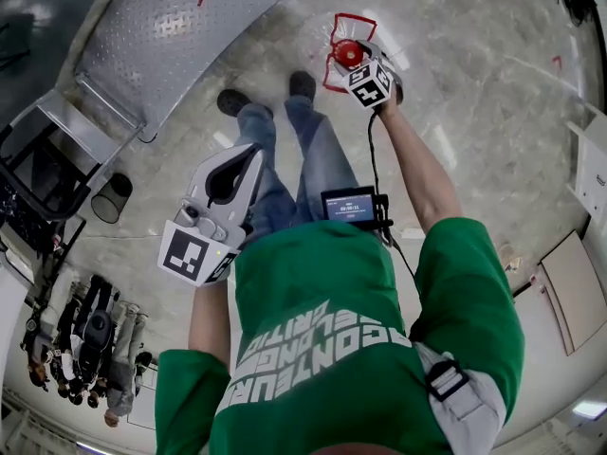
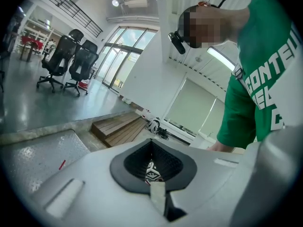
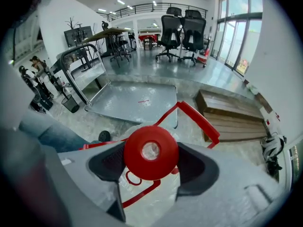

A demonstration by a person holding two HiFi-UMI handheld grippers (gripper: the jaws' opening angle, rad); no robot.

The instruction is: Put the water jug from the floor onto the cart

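The water jug is clear plastic with a red cap (image 3: 150,151) and a red folding handle (image 3: 201,119). In the head view the water jug (image 1: 343,55) is low in front of the person's shoes; I cannot tell if it rests on the floor. My right gripper (image 1: 358,64) reaches down to it, and its dark pads (image 3: 111,162) are shut on the neck under the cap. My left gripper (image 1: 245,159) is held up near the person's waist, jaws shut on nothing (image 2: 151,143). The cart (image 1: 180,27) is a flat metal platform (image 3: 137,100) just beyond the jug.
The cart's tubular push handle (image 3: 78,60) rises at its left end, with a black mesh bin (image 1: 112,197) beside it. A low wooden platform (image 3: 232,115) lies right of the cart. Office chairs (image 3: 182,30) stand further back. People (image 1: 90,349) stand at the left.
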